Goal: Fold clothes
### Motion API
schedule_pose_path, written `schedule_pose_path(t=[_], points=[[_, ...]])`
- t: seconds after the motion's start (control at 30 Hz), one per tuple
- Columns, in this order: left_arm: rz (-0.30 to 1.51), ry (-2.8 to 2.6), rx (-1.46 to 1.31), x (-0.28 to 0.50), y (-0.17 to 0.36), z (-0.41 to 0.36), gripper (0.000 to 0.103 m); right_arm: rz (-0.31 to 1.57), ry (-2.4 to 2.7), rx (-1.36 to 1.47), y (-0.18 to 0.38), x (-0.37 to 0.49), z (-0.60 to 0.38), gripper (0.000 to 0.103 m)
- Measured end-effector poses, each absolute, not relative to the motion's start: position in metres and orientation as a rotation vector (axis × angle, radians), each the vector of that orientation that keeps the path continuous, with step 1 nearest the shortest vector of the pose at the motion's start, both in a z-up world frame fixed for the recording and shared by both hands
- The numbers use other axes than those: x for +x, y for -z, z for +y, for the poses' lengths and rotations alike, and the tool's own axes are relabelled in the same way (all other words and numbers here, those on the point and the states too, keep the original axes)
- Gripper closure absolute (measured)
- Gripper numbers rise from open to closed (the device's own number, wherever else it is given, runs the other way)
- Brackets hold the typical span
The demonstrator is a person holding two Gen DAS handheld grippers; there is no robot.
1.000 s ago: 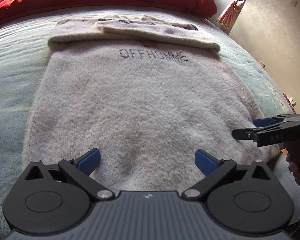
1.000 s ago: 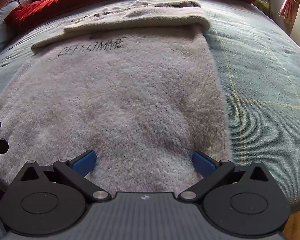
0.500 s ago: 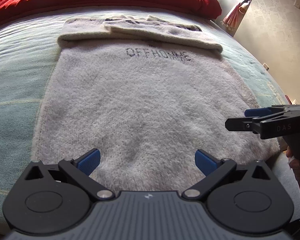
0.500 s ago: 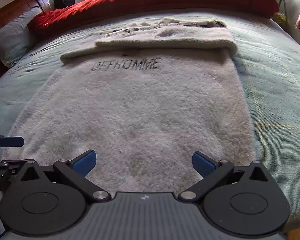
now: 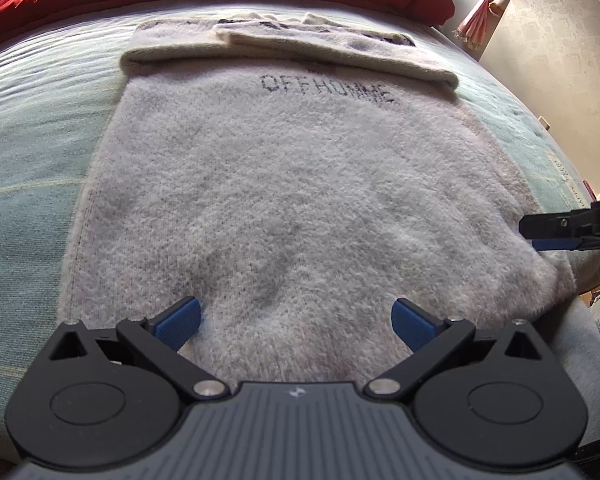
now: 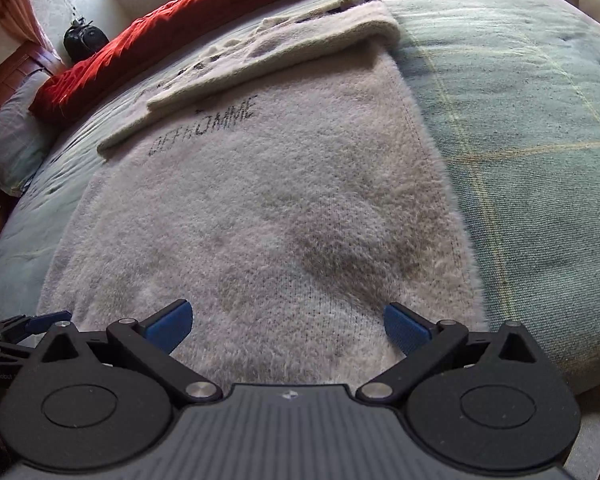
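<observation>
Progress: sweater (image 5: 284,200) flat on bed (image 5: 28,152), sleeves folded across top, bottom fold left | my left claw (image 5: 296,320) and right claw (image 6: 286,322) both apart at hem, gripping nothing

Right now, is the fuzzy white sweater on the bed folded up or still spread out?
Partly folded: the sweater body lies flat on the bed, with its sleeves folded across the top above the lettering.
</observation>
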State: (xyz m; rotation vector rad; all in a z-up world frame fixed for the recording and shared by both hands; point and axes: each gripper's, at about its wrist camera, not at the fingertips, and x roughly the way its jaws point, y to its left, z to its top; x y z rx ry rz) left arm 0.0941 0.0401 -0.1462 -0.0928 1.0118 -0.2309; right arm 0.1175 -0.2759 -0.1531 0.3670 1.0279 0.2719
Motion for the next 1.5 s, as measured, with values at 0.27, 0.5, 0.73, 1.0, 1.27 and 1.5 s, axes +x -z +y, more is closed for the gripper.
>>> schedule_pose_path(t=[0.27, 0.5, 0.73, 1.0, 1.27, 1.5], points=[[1.004, 0.247, -0.158, 0.095, 0.147, 0.051, 0.001, 1.015, -0.23, 0.503, 0.15, 0.144, -0.289, 0.0], [1.006, 0.256, -0.18, 0.097, 0.149, 0.054, 0.001, 1.046, -0.132, 0.601, 0.159, 0.139, -0.316, 0.0], [1.007, 0.266, -0.181, 0.097, 0.15, 0.056, 0.001, 1.09, -0.123, 0.594, 0.149, 0.131, -0.304, 0.0], [1.001, 0.277, -0.159, 0.092, 0.146, 0.054, 0.001, 1.142, -0.035, 0.598, 0.157, 0.11, -0.303, 0.0], [0.941, 0.239, -0.098, 0.081, 0.121, 0.058, 0.001, 1.074, -0.244, 0.561, 0.128, 0.127, -0.261, 0.0], [0.91, 0.18, -0.067, 0.069, 0.107, 0.068, 0.001, 1.136, -0.331, 0.495, 0.147, 0.152, -0.215, 0.0]])
